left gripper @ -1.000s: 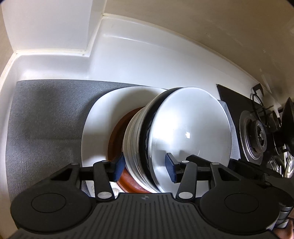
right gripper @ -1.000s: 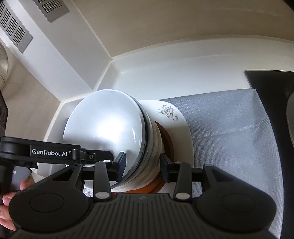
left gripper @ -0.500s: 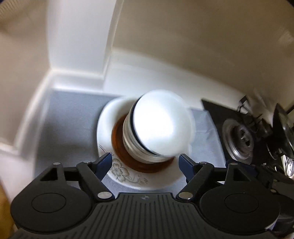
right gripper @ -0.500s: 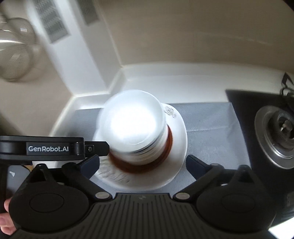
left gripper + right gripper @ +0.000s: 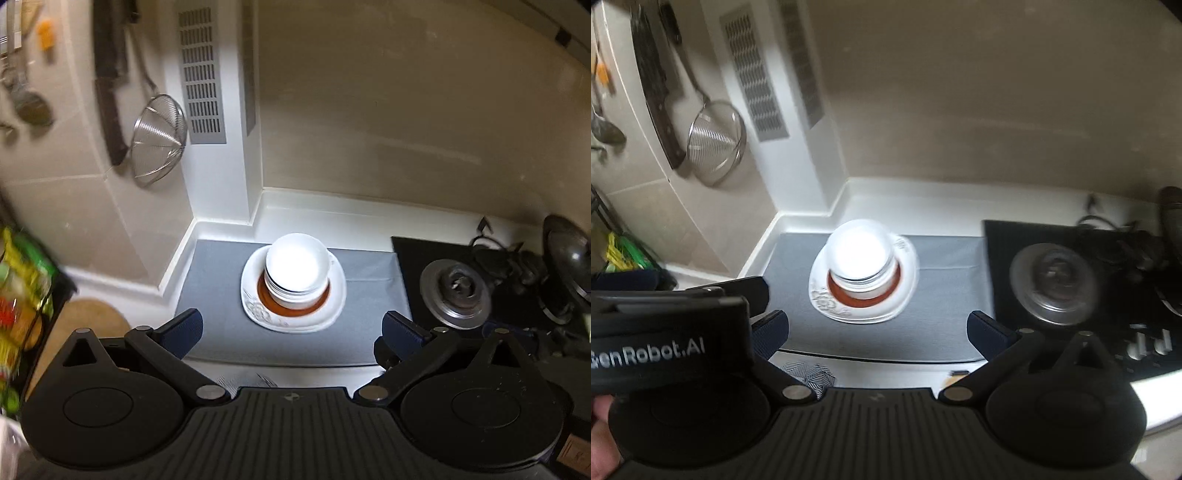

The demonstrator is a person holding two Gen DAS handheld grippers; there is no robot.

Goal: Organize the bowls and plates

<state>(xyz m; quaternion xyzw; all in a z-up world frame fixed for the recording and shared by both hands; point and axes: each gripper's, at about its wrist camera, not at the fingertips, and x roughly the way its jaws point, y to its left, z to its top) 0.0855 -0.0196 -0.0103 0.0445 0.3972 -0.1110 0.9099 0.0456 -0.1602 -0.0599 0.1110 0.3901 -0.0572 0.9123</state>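
Observation:
A stack of white bowls (image 5: 297,271) stands on a brown plate (image 5: 295,308), which lies on a white flowered plate (image 5: 332,310), all on a grey mat (image 5: 214,295). The stack also shows in the right wrist view (image 5: 860,258). My left gripper (image 5: 293,332) is open and empty, well back from the stack and above the counter's front edge. My right gripper (image 5: 877,330) is open and empty, equally far back. The left gripper's body (image 5: 665,332) shows at the left of the right wrist view.
A gas hob (image 5: 456,288) with a pot lid (image 5: 570,266) lies right of the mat. A strainer (image 5: 159,144) and utensils hang on the left wall. A white corner pillar with a vent (image 5: 207,74) stands behind. Colourful packets (image 5: 22,288) sit at far left.
Both grippers opened off the bowl stack and pulled far back and up. The stack stays on the plates.

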